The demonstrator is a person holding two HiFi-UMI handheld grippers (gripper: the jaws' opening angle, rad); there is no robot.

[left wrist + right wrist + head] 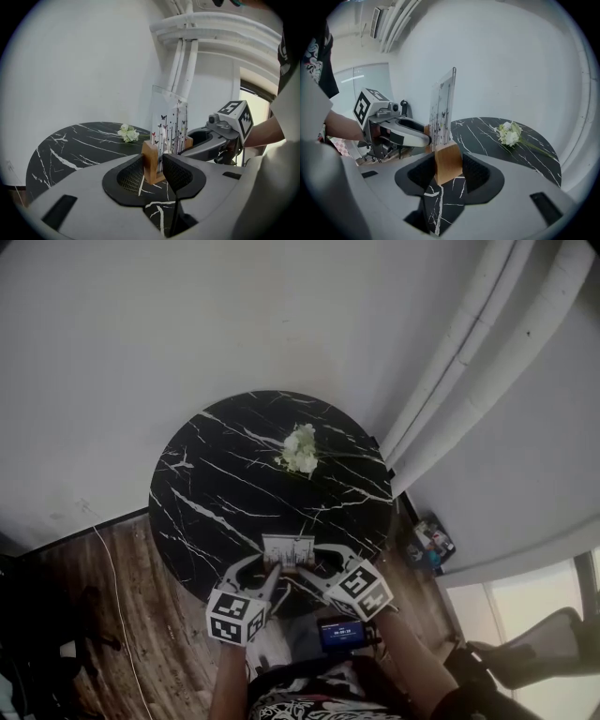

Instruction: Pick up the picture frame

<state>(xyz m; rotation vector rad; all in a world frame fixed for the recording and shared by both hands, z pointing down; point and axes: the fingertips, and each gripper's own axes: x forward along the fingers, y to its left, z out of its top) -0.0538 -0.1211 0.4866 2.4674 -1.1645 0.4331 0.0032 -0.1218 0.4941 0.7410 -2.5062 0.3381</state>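
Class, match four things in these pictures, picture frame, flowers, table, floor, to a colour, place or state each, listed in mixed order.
1 picture frame
2 flowers
3 table
4 floor

A black, white veins
B brown wood
C gripped by left claw and right claw
D lying on the table

Pairs: 1-C, 2-D, 3-A, 4-B

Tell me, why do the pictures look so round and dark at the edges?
Left gripper view: the wide lens curves the table and blackens the corners; the picture frame looks sharp. Right gripper view: same curving. Head view: dim, the window washed out.
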